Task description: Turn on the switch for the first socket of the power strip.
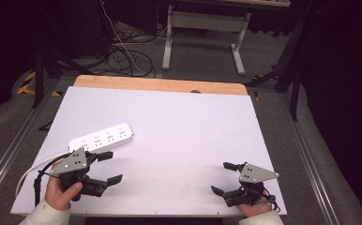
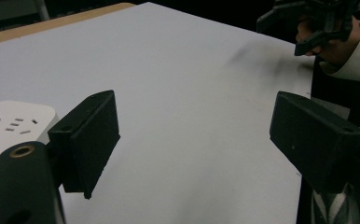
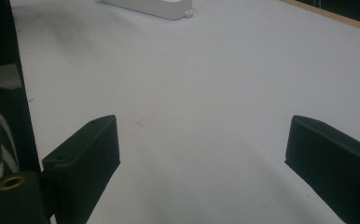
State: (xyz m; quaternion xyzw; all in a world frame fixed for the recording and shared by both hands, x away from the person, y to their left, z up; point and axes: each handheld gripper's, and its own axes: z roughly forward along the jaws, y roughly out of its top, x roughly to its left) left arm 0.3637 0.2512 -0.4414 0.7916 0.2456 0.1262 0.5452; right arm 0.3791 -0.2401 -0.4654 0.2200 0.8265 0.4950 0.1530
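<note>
A white power strip lies at the left of the white table top, its white cable running off toward the near left edge. My left gripper is open just in front of the strip, jaws wide apart and pointing right, with nothing between them. In the left gripper view the strip's end sits beside the left jaw. My right gripper is open near the front right corner, jaws pointing left over bare table. The right gripper view shows the strip's end far ahead.
A wooden strip borders the table's far edge. Beyond it stand a white desk frame and tangled cables on the floor. In the left gripper view the other hand with its gripper is at top right.
</note>
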